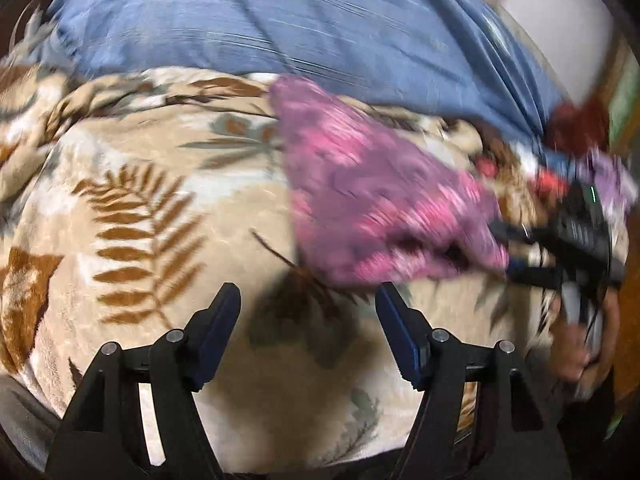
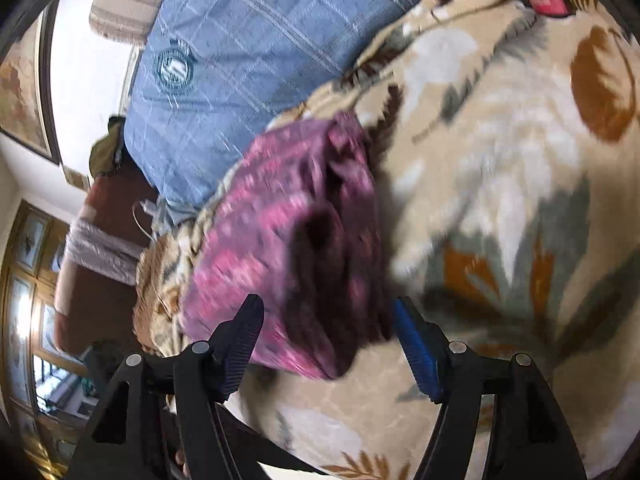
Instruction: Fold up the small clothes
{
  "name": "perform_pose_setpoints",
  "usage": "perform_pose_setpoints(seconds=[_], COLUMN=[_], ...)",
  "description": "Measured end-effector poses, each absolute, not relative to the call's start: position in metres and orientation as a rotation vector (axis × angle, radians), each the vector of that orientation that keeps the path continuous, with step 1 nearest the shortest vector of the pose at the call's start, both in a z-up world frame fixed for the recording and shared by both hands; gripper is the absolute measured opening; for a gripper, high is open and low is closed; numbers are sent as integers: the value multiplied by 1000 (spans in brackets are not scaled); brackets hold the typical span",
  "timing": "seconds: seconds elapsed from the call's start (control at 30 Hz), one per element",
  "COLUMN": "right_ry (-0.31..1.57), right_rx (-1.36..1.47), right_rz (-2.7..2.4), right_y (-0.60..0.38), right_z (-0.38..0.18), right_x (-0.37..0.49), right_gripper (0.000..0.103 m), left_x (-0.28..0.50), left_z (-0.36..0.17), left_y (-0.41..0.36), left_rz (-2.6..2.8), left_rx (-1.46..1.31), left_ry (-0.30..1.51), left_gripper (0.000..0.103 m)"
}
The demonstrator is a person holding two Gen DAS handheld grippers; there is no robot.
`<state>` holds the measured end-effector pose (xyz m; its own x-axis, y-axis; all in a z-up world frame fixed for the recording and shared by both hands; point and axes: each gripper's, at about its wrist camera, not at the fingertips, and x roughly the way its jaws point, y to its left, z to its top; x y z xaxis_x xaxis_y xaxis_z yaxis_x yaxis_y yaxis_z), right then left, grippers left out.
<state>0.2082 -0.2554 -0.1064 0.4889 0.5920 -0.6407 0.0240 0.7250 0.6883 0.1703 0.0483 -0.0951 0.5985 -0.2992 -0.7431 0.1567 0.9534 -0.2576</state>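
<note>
Both claws are seen with jaws spread wide and nothing gripped. The left claw is held over a leaf-patterned blanket, with only bare blanket and its own shadow between its jaws. The right claw is poised low, and the near edge of a pink-and-purple garment is seen between its spread jaws, though it is not pinched by the pads; whether the cloth is brushed by a pad cannot be told through the blur.

As for progress, the garment appears to have been set down on the blanket in a compact, doubled-over heap, with a dark inner fold showing on the side nearest the right claw. It is judged partly folded at best: the edges are not squared, and a final fold and smoothing seem left to do.

From the left claw, the garment is found ahead and to the right, its near edge just beyond the right-hand jaw. From the right claw, it lies directly ahead, stretching away toward a blue pillow beyond.
</note>
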Motion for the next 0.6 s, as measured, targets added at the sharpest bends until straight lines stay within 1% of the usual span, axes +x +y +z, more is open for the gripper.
perform_pose_setpoints(seconds=[0.03, 0.07, 0.1, 0.17, 0.2, 0.23, 0.3, 0.33, 0.4, 0.5, 0.53, 0.57, 0.6], right_ry=[1008, 997, 992, 991, 986, 983, 953, 934, 920, 1015, 1043, 1058, 1050], right_rx=[717, 719, 710, 696, 690, 682, 677, 672, 645, 659, 658, 660, 669], right_rz=[400, 401, 391, 381, 379, 377, 374, 386, 379, 418, 412, 398, 406], right_y=[-255, -255, -254, -253, -252, -250, -253, -254, -254, -244, -241, -240, -242], right_z=[-109, -108, -108, -108, -107, -106, -97, -92, -87, -109, -115, -119, -117], right_x=[211, 209, 210, 212, 211, 212, 210, 209, 210, 220, 222, 222, 219], right_gripper=[61, 50, 44, 28, 24, 18, 16, 16, 15, 18, 26, 28, 30], left_x=[170, 174, 183, 199, 208, 216, 224, 220, 214, 213, 212, 210, 207], left_z=[-94, -92, -92, -97, -101, -104, -102, -96, -94, -116, -118, -119, -117], left_y=[40, 30, 21, 6, 1, -2, 14, 24, 38, 46, 45, 47, 50], left_rz=[-272, -267, -251, -198, -186, -197, -237, -250, -245, -206, -210, -213, -206], left_rx=[-139, -99, -59, 22, 59, 75, -39, -94, -111, -120, -123, -135, -155], left_ry=[873, 848, 832, 841, 856, 873, 914, 904, 902, 960, 962, 955, 948], left_gripper=[70, 70, 71, 71, 71, 57, 42, 31, 23, 23, 26, 27, 31])
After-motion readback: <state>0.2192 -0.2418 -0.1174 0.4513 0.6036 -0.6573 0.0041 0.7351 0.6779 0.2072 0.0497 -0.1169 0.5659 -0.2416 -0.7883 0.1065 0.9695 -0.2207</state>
